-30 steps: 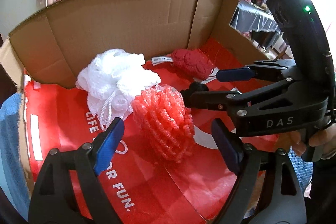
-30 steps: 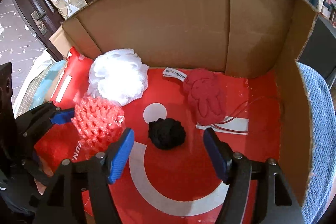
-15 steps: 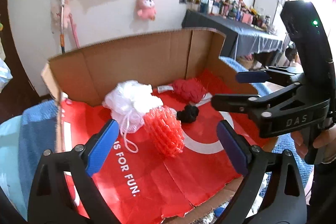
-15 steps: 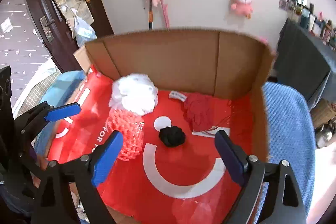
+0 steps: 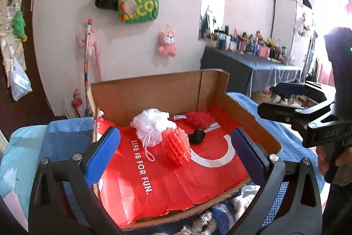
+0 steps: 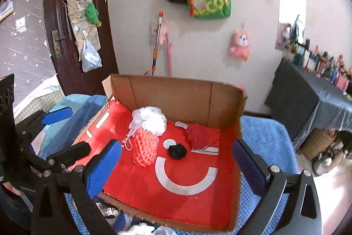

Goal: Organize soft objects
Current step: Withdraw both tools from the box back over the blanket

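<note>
An open cardboard box (image 5: 154,94) lined with red printed paper holds four soft things. A white mesh pouf (image 5: 151,124) lies at the back, a coral mesh pouf (image 5: 177,147) in front of it, a small black ball (image 5: 197,136) beside that, and a red knitted piece (image 5: 198,119) near the back corner. My left gripper (image 5: 176,136) hangs above the box's near edge, its jaws opening wide and holding nothing. My right gripper (image 6: 176,144) is likewise raised on the box's right side, its jaws opening and empty. All four things lie well beyond the pads.
The box sits on a blue textured blanket (image 6: 264,136). Loose fabric scraps (image 6: 110,210) lie before its near edge. A dark-clothed table (image 5: 248,67) crowded with bottles stands to the right. A dark door (image 6: 66,36) and a wall hung with bags are behind.
Both grippers have drawn back and up out of the box and their jaws have spread wider. The coral pouf and black ball stay where they lay.
</note>
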